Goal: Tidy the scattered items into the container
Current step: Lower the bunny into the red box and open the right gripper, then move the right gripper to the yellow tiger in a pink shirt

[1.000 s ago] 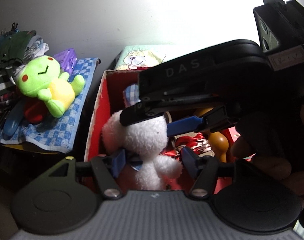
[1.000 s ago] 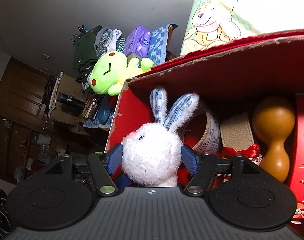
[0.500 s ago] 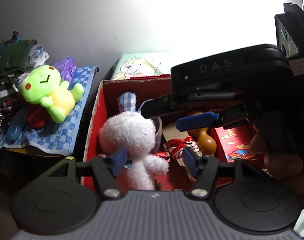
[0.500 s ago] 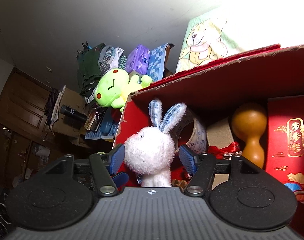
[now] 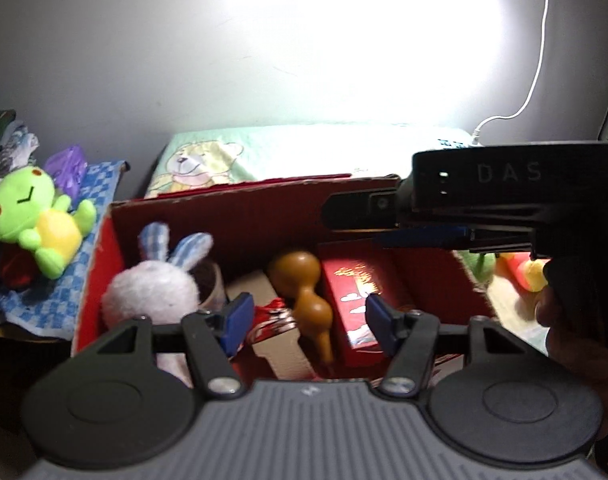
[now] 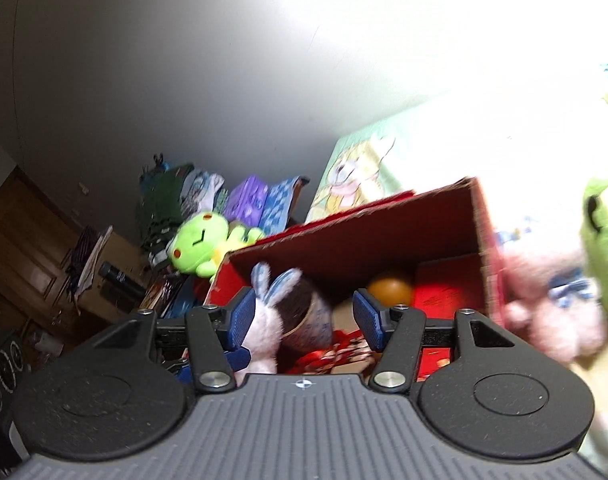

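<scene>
left wrist view: red cardboard box [image 5: 240, 216], open at the top, standing on a bear-print cloth [image 5: 208, 164]. contents, left to right: white plush rabbit [image 5: 152, 292] with blue checked ears, upright in the left corner; roll of tape [image 5: 213, 286] behind its head; beige box [image 5: 280, 356]; red ribbon bundle [image 5: 270, 320]; brown gourd [image 5: 304, 292]; red gift box [image 5: 358, 300] with gold print.

left gripper [image 5: 302, 322]: jaws apart, nothing between the blue pads, which frame the ribbon and the gourd below them. the rabbit lies just left of the left pad, not in the gap and apart from it.

right gripper [image 5: 420, 236]: seen from the side at the right of this view, above the right end of the box, a hand [image 5: 564, 340] behind it.

right wrist view: right gripper [image 6: 302, 320] with jaws parted and just now narrowing, no object pressed by the pads. the rabbit [image 6: 270, 308] sits in the box [image 6: 356, 240] below and beyond the left pad, free of it; the tape roll [image 6: 310, 316] shows in the gap.

outside the box: green frog plush [image 5: 32, 224] lying on a blue checked cloth [image 5: 52, 300] to the left, well apart from both grippers; pink plush [image 6: 552, 304] and a green plush [image 6: 606, 240] to the right of the box, blurred.
</scene>
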Tool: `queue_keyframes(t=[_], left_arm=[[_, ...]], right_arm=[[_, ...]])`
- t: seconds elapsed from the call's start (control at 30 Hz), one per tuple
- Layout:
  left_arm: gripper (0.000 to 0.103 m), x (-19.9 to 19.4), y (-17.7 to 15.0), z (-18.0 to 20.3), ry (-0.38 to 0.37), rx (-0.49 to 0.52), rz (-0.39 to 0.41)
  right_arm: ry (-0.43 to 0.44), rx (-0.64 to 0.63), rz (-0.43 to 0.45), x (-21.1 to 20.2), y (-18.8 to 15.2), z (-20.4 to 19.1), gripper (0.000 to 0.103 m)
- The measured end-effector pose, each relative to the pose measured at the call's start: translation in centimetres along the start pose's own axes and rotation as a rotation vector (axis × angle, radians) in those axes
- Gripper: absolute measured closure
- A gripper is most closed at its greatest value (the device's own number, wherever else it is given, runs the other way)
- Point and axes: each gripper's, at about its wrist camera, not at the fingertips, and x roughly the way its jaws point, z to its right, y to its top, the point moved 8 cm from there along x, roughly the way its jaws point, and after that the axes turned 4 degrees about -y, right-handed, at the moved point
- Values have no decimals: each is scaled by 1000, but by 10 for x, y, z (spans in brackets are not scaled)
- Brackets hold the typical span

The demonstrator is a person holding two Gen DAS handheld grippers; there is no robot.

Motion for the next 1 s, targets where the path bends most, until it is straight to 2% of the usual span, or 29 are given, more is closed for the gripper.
queue_keyframes(t=[0.33, 0.47, 0.6, 0.83, 1.0], left_arm=[[38, 24, 19, 104, -116, 38, -15], [39, 44, 21, 153, -184, 19, -46], [38, 71, 21, 201, -212, 32, -75], [38, 127, 18, 248, -267, -27, -145], [37, 167, 16, 264, -273, -76, -208]], right_arm=[[-82, 87, 47, -65, 17, 95, 44], [-124, 83, 58, -90, 28, 131, 44], [-174, 77, 80, -115, 39, 171, 44], [-264, 140, 92, -145, 52, 246, 43], [-303, 168, 46, -143, 53, 284, 40]])
